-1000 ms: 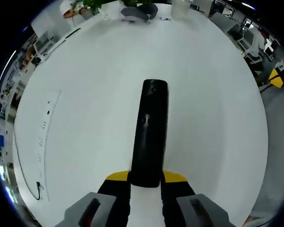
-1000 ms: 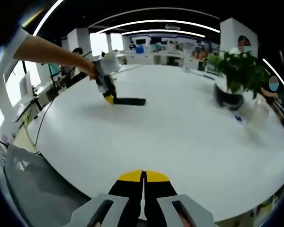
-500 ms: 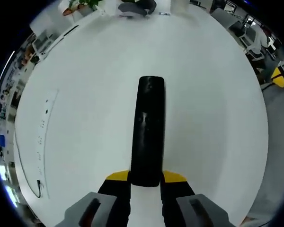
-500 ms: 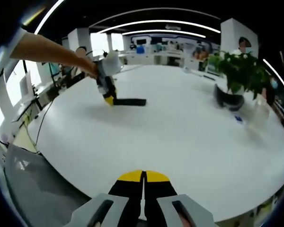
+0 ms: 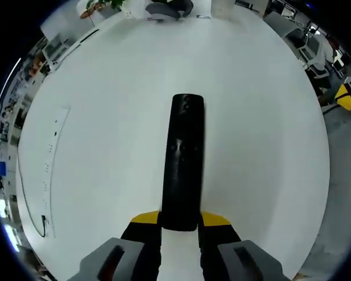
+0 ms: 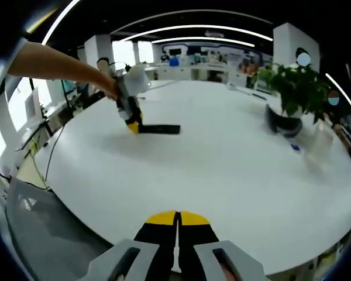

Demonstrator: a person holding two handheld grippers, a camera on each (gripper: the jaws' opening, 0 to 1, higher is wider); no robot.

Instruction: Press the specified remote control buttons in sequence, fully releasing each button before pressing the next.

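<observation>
**A:** Where is the remote, and which step does this look like?

**B:** A long, slim black plastic remote control [image 5: 183,161] lies lengthwise on a large round white worktop [image 5: 263,129]. Its near end sits between the yellow-tipped black jaws of the left gripper [image 5: 180,221], and its far end points away across the bare surface. I judge this to be the steadying step: the remote is held in place and no button is being pressed yet.

**A:** How are the left jaws set?

**B:** They are narrowly parted, closed against the two sides of the remote's near end, so they grip it. In the right gripper view the same pair appears far off: the left gripper [image 6: 133,124], held by a person's bare outstretched arm [image 6: 58,63], leans down onto the end of the remote [image 6: 158,129], which lies flat on the worktop [image 6: 234,170].

**A:** And the right gripper?

**B:** The right gripper [image 6: 177,222] has its jaws pressed together, tip to tip, with nothing between them. It hovers at the near rim of the worktop, well apart from the remote. A leafy green plant in a dark round pot [image 6: 286,102] stands away to the right.

**A:** What does the next move call for?

**B:** Probably bringing the closed right tips across to the remote, lowering them onto the first named button, then lifting fully clear. The buttons are too dark to tell apart here.
</observation>
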